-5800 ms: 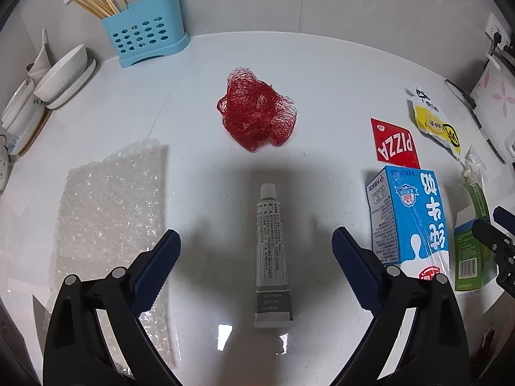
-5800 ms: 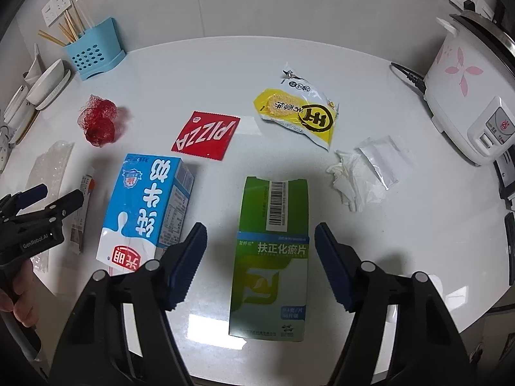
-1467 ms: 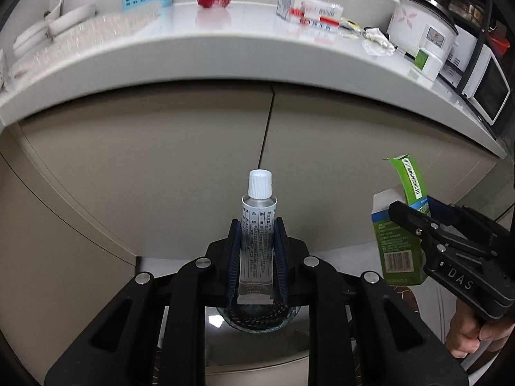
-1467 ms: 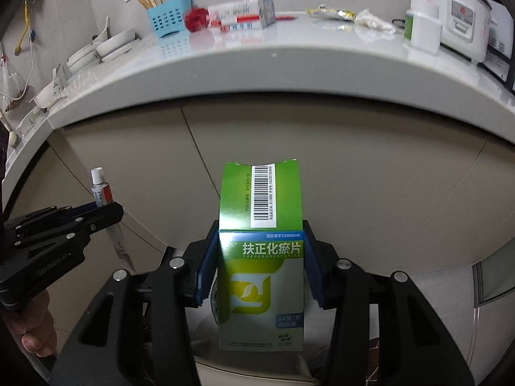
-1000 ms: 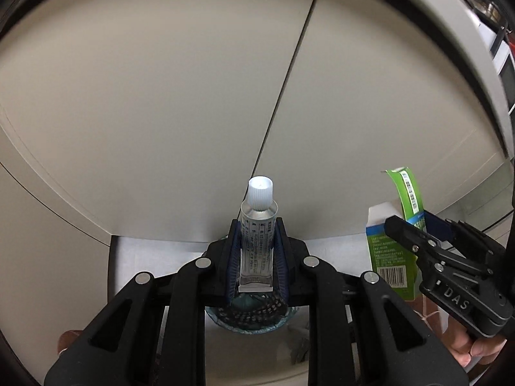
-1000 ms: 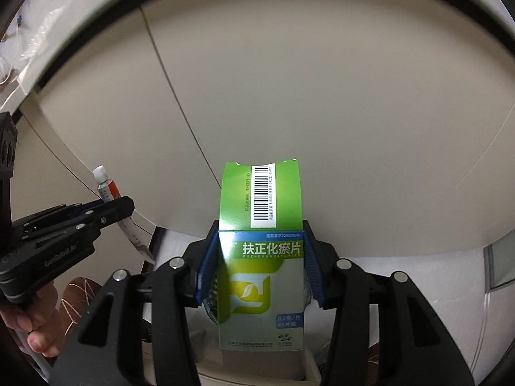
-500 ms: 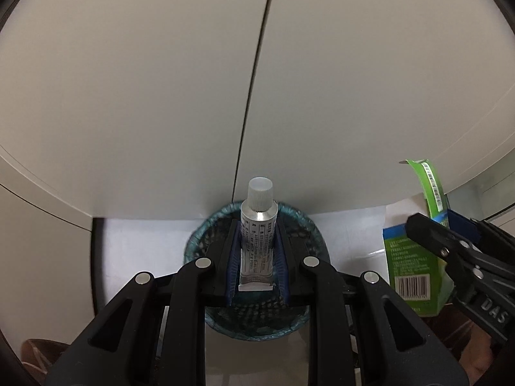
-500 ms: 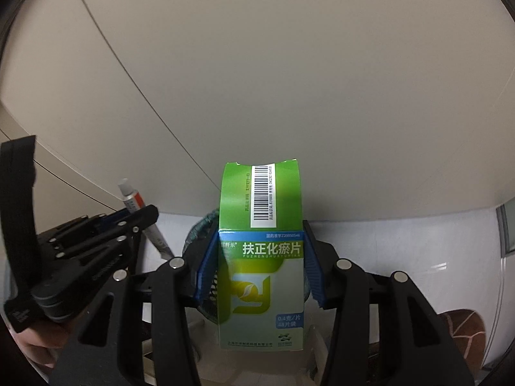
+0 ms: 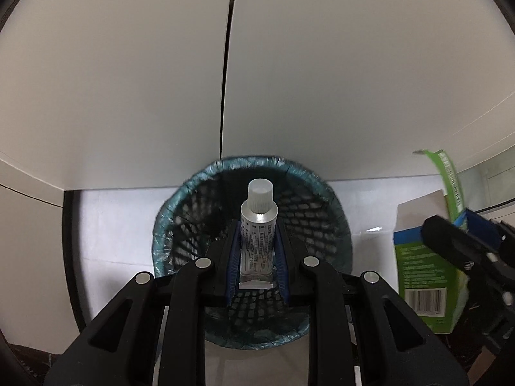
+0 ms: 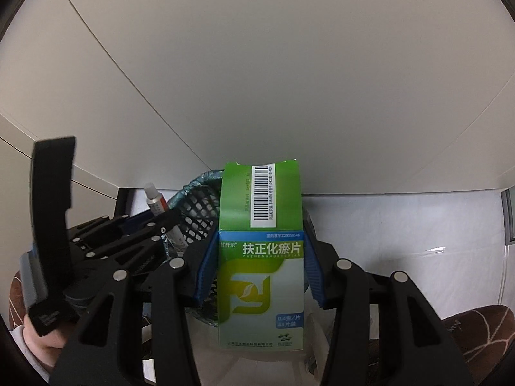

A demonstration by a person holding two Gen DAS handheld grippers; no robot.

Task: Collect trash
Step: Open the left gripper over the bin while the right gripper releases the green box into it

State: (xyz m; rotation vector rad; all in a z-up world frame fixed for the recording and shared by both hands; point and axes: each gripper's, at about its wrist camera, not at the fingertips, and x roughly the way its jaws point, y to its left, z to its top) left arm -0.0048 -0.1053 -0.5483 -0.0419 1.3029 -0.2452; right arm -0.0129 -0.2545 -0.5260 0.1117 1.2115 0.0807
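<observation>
My left gripper (image 9: 256, 251) is shut on a grey tube with a white cap (image 9: 258, 225), which points forward over the mouth of a round black mesh bin with a teal liner (image 9: 180, 199). My right gripper (image 10: 260, 257) is shut on a green and white medicine box (image 10: 260, 276) with its flap open. In the left wrist view that green box (image 9: 421, 276) hangs just to the right of the bin. The right wrist view shows the tube (image 10: 157, 204) and the left gripper (image 10: 135, 234) at left over the bin (image 10: 196, 199), most of which is hidden behind the box.
Beige cabinet doors (image 9: 322, 80) with a dark vertical seam rise right behind the bin. The bin stands on a pale floor (image 9: 112, 225). A hand (image 10: 42, 341) holds the left gripper at lower left. Brown patterned floor (image 10: 473, 337) shows at the lower corners.
Both grippers have sunk toward the floor and tilted further down. The bin has come from under the fingers into full view and grown larger. Both grips are unchanged.
</observation>
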